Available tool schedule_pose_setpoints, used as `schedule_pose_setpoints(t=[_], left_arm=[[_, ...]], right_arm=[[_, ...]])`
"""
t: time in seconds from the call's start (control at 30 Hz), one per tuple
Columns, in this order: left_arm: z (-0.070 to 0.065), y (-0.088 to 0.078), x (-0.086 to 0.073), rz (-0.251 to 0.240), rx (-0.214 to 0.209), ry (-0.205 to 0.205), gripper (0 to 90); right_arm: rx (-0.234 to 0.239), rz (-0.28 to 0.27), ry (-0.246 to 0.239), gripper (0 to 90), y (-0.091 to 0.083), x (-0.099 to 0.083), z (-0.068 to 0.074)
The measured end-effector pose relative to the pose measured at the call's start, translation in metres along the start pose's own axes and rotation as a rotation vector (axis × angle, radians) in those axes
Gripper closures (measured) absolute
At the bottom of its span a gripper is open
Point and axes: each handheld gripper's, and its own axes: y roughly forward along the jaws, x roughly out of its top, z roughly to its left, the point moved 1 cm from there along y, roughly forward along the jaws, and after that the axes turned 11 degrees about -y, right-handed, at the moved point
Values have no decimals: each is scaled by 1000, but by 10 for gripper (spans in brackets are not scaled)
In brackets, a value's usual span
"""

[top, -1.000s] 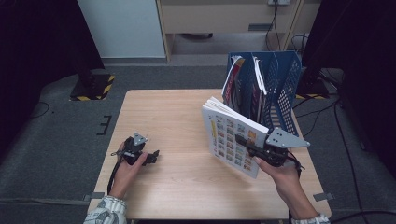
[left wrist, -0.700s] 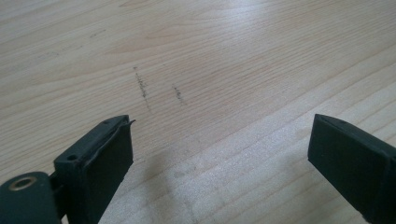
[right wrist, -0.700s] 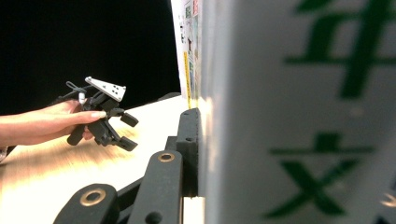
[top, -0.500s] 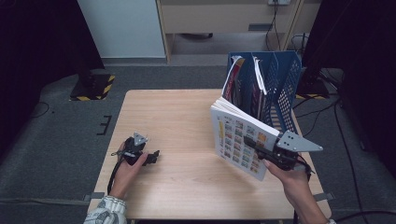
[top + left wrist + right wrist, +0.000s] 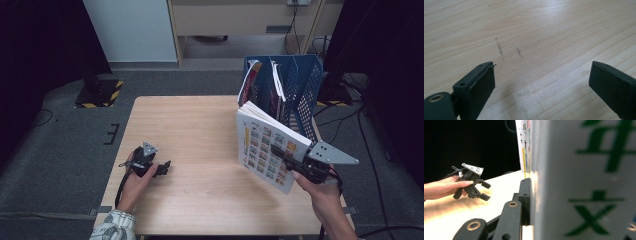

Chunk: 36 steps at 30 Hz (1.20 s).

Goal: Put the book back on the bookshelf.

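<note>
While the right gripper (image 5: 280,152) is clamping a thick white book (image 5: 267,147) and holding it tilted above the right side of the table (image 5: 200,125), the left gripper (image 5: 165,167) is resting low over the bare wood near the left edge, its jaws standing wide apart with nothing between them. Pale wood grain is showing under the left gripper, crossed by two short dark scuff marks (image 5: 500,48). Grey carpet is lying all round the table, with black drapes at both sides and a light cabinet at the back. Just behind the book, a blue mesh file rack (image 5: 300,82) is standing at the table's far right corner, holding other books. Rows of small coloured pictures are covering the book's face; large green Chinese characters (image 5: 596,202) are showing on its spine.
</note>
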Motion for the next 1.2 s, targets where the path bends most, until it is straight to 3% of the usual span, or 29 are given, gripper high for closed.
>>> schedule_pose_setpoints(t=[0.53,1.2], left_arm=[[-1,-1,0,-6,3,7,64],[-1,0,-2,-3,4,4,62]], right_arm=[[-63,6,8,740,-21,-1,-13],[-135,-6,13,740,-51,12,-23]])
